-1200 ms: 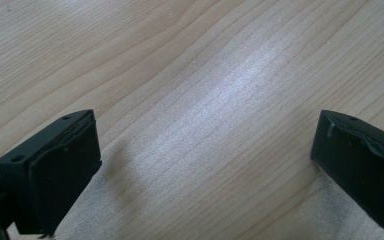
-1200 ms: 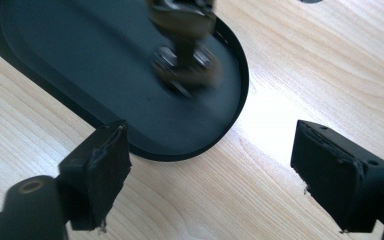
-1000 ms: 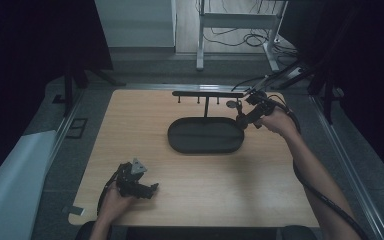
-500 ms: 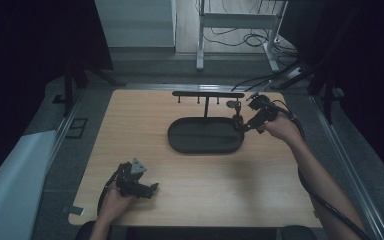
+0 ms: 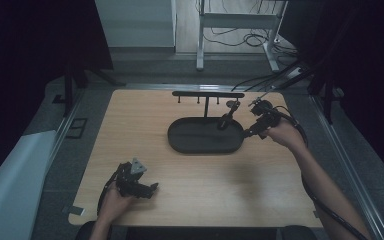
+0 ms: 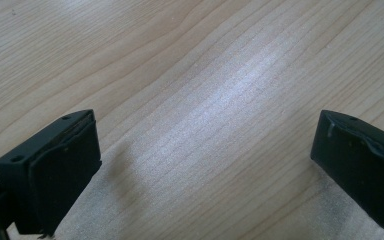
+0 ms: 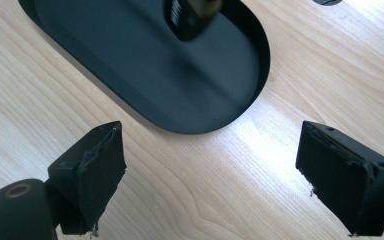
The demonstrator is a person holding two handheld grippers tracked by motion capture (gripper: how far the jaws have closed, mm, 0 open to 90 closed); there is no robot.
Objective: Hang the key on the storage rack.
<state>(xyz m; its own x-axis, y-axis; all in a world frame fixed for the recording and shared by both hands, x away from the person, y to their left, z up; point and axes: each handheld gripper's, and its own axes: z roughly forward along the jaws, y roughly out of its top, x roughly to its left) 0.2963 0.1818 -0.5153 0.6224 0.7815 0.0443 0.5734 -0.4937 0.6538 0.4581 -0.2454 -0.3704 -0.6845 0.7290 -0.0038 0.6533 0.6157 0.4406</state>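
Note:
A black oval tray [image 5: 190, 140] lies at the middle of the wooden table [image 5: 140, 125]. Behind it stands a black T-shaped rack [image 5: 207, 94] with small hooks. A dark slim object [image 5: 228, 117] hangs from the rack's right side over the tray; in the right gripper view it is a blurred dark thing with a brassy part [image 7: 192, 15]. My right gripper [image 5: 251, 131] [image 7: 210, 175] is open, just right of the tray's [image 7: 145, 65] rounded end, holding nothing. My left gripper [image 5: 149, 189] [image 6: 205, 170] rests open over bare wood near the front left edge.
Metal rails run along the table's left and right sides. A white sheet [image 5: 10, 185] lies left of the table. A white frame [image 5: 235, 22] and loose cables [image 5: 250, 37] sit on the floor beyond the far edge.
My right gripper has drawn back from the rack's right end, toward the person and down beside the tray. The dark object stays hanging. The left gripper has not moved.

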